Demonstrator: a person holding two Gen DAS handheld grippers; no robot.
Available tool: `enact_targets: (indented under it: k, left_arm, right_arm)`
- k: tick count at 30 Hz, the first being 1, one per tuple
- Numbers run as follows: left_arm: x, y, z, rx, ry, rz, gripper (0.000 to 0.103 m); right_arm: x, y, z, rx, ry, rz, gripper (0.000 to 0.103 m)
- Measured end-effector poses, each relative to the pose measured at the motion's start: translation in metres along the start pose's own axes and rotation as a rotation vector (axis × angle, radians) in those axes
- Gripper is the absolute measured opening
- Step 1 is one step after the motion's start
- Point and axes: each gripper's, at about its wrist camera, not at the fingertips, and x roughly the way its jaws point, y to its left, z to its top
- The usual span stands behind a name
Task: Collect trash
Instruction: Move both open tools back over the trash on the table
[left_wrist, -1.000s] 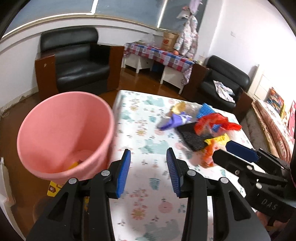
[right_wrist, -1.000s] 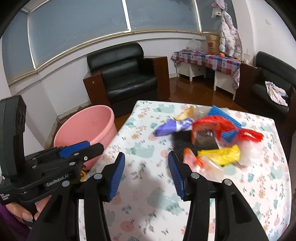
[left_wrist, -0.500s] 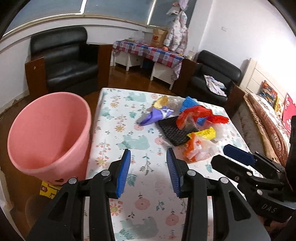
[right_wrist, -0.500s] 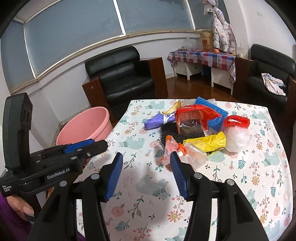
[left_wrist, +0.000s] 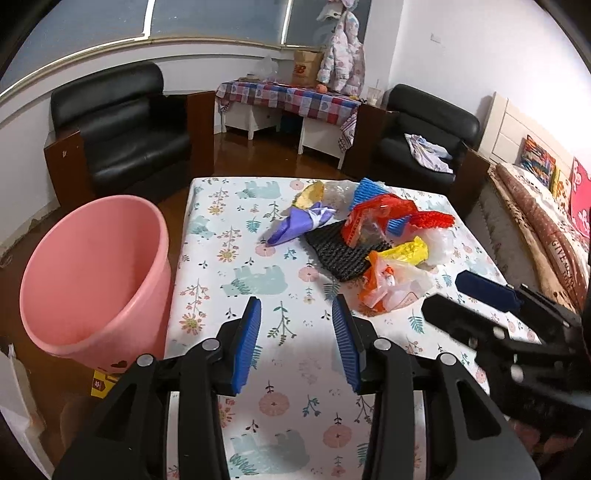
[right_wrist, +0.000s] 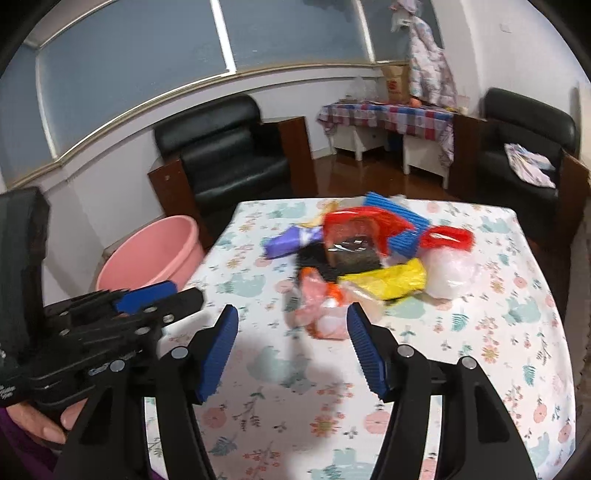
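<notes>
Right wrist view: our right gripper (right_wrist: 291, 345), jaws just widened and empty, nears the orange bag (right_wrist: 325, 314) at frame centre; left gripper (left_wrist: 295, 341) released; next, close on it.

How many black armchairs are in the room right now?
2. One black armchair stands beyond the table's far left corner, behind the pink bin; the other stands far right. More may be outside the views.
</notes>
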Motion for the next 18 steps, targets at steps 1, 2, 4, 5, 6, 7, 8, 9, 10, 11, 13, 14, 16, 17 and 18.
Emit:
enact_targets:
  k: [1, 2, 4, 5, 6, 7, 8, 9, 10, 11, 13, 14, 16, 17, 18]
  left_arm:
    - [0.000, -0.001, 0.000, 0.004, 0.002, -0.006, 0.040]
    - [0.001, -0.003, 0.000, 0.009, 0.009, -0.015, 0.040]
    - [0.004, -0.006, -0.001, 0.021, 0.025, -0.029, 0.040]
    - [0.005, -0.008, -0.002, 0.026, 0.031, -0.035, 0.040]
    - [0.007, -0.010, -0.003, 0.033, 0.038, -0.044, 0.040]
    - [0.009, -0.012, -0.003, 0.042, 0.045, -0.053, 0.040]
    - [0.010, -0.014, -0.003, 0.048, 0.048, -0.058, 0.040]
    - [0.012, -0.017, -0.002, 0.060, 0.052, -0.065, 0.040]
    - [0.014, -0.020, -0.001, 0.077, 0.057, -0.076, 0.040]
    - [0.016, -0.024, 0.000, 0.090, 0.063, -0.083, 0.040]
    - [0.021, -0.033, 0.003, 0.123, 0.073, -0.101, 0.040]
    - [0.024, -0.039, 0.005, 0.146, 0.073, -0.111, 0.040]
    - [0.032, -0.050, 0.009, 0.177, 0.069, -0.124, 0.040]
    - [0.036, -0.054, 0.010, 0.183, 0.068, -0.130, 0.040]
    - [0.040, -0.057, 0.012, 0.185, 0.068, -0.135, 0.040]
  right_arm:
    - [0.000, -0.006, 0.001, 0.021, 0.002, -0.006, 0.060]
    - [0.000, -0.016, 0.001, 0.058, 0.006, -0.008, 0.060]
    - [-0.001, -0.030, 0.000, 0.108, 0.007, -0.007, 0.060]
    - [-0.002, -0.038, -0.001, 0.135, 0.011, -0.008, 0.060]
    - [-0.002, -0.045, -0.002, 0.153, 0.017, -0.015, 0.060]
    - [-0.001, -0.052, -0.005, 0.171, 0.024, -0.021, 0.060]
    - [-0.001, -0.060, -0.007, 0.194, 0.033, -0.026, 0.060]
    - [0.000, -0.065, -0.009, 0.206, 0.037, -0.030, 0.060]
    - [0.000, -0.070, -0.010, 0.219, 0.038, -0.035, 0.060]
    - [-0.001, -0.075, -0.012, 0.235, 0.035, -0.039, 0.060]
    - [-0.002, -0.083, -0.014, 0.251, 0.025, -0.045, 0.060]
    - [-0.003, -0.086, -0.015, 0.253, 0.021, -0.048, 0.060]
    - [-0.004, -0.089, -0.016, 0.246, 0.015, -0.050, 0.060]
    - [-0.004, -0.089, -0.017, 0.245, 0.012, -0.051, 0.059]
    - [-0.004, -0.090, -0.017, 0.244, 0.011, -0.053, 0.057]
